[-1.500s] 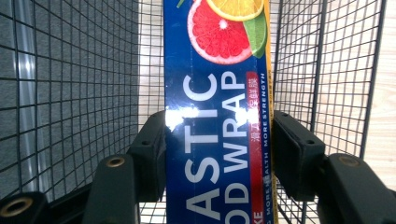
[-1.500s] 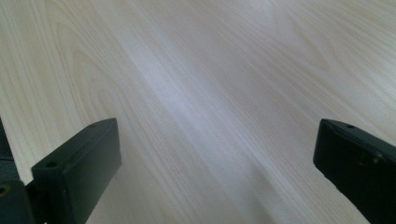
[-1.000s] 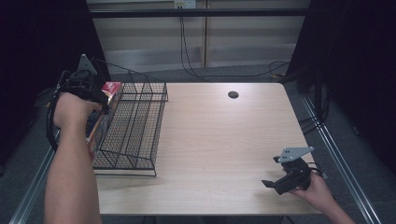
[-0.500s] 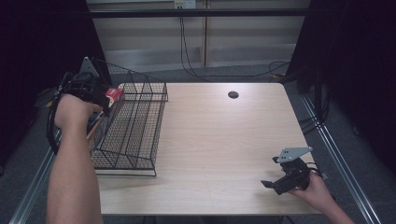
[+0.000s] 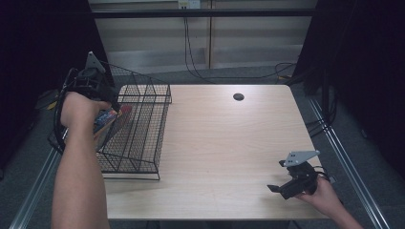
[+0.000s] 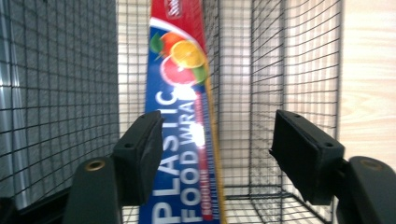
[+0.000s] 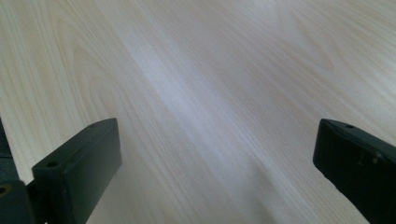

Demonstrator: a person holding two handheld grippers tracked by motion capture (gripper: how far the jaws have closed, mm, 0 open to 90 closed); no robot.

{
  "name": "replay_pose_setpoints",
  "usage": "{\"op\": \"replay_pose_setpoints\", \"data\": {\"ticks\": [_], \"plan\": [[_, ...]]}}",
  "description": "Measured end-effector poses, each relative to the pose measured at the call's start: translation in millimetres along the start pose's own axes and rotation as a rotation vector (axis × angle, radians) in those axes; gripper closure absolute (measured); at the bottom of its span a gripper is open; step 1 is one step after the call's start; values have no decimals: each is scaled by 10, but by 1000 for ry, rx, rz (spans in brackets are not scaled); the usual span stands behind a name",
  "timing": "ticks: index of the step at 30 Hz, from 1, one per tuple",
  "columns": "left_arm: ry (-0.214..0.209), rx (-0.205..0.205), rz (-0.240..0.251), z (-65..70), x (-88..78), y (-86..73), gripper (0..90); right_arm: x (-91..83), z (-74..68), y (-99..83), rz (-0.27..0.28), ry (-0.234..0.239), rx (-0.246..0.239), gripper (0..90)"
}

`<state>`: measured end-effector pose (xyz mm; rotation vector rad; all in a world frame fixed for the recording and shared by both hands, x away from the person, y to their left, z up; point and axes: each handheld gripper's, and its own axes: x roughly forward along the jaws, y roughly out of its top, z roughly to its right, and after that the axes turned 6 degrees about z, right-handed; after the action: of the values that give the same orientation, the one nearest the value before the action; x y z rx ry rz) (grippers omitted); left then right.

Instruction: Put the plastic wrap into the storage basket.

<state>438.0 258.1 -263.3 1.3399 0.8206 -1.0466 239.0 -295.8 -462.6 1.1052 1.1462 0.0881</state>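
A long blue and red box of plastic food wrap (image 6: 182,116) stands tilted inside the black wire basket (image 5: 143,138) at the table's left. My left gripper (image 6: 217,135) reaches into the basket from above; its jaws have just been opening. The box lies between them close to the left pad (image 6: 140,149), with a wide gap to the right pad (image 6: 303,154). From above, the left gripper (image 5: 112,102) sits over the basket's left side with the box (image 5: 107,119) below the hand. My right gripper (image 5: 277,190) rests open near the front right edge, with bare wood between its jaws (image 7: 215,154).
The wooden table (image 5: 229,143) has a dark round hole (image 5: 238,97) near its far edge. Metal rails run along both sides of the table. Cables hang behind it against a pale wall.
The left jaws have spread apart and the box has dropped lower into the basket, its red end sinking below the rim. The right hand has stayed put.
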Motion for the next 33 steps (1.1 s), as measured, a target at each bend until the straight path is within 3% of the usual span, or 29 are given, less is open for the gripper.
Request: {"op": "replay_pose_setpoints", "data": {"ticks": [6,11,14,20,33], "plan": [[-44,29,59,183,-146,4,280,-37,-5,-2,8,-4,3,9],[-81,64,87,324,-168,6,242,-65,6,-5,17,0,3,9],[-109,58,97,412,-164,5,215,-79,13,-6,21,-1,6,9],[-146,112,117,542,-152,-14,189,-87,8,-7,18,-5,2,10],[-199,179,120,794,13,-86,142,-85,-4,-8,21,-14,-1,11]]}}
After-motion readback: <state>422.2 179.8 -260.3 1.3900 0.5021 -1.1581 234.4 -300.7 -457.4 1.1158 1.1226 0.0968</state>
